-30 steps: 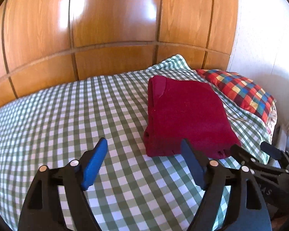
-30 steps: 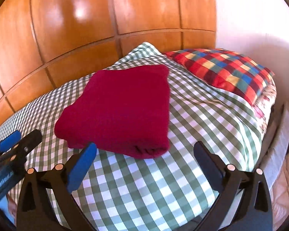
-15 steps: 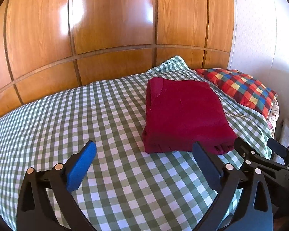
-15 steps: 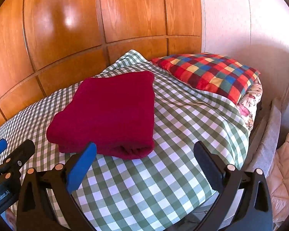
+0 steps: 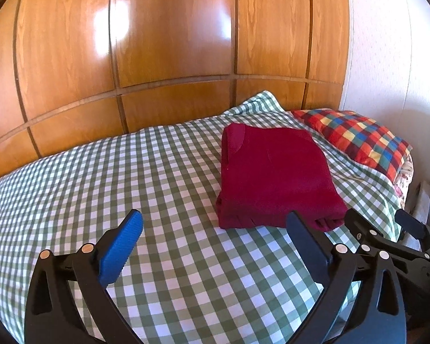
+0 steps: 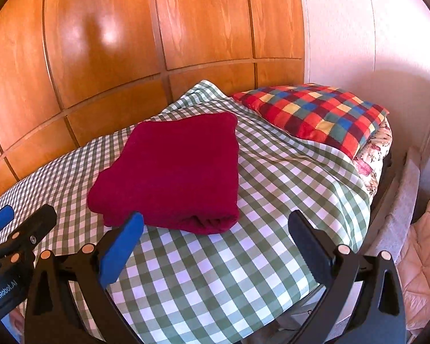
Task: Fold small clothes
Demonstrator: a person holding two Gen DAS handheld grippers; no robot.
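Crimson folded garment (image 5: 275, 176) lies on the green-checked bedspread (image 5: 129, 177) near the bed's right edge, just beside a multicoloured checked pillow (image 5: 355, 140). Left gripper (image 5: 215, 246) and right gripper (image 6: 216, 246) hover before it, jaws spread wide, holding nothing

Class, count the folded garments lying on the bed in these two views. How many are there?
1. A folded red garment lies on the green checked bedspread, beside the multicoloured pillow. None other shows.
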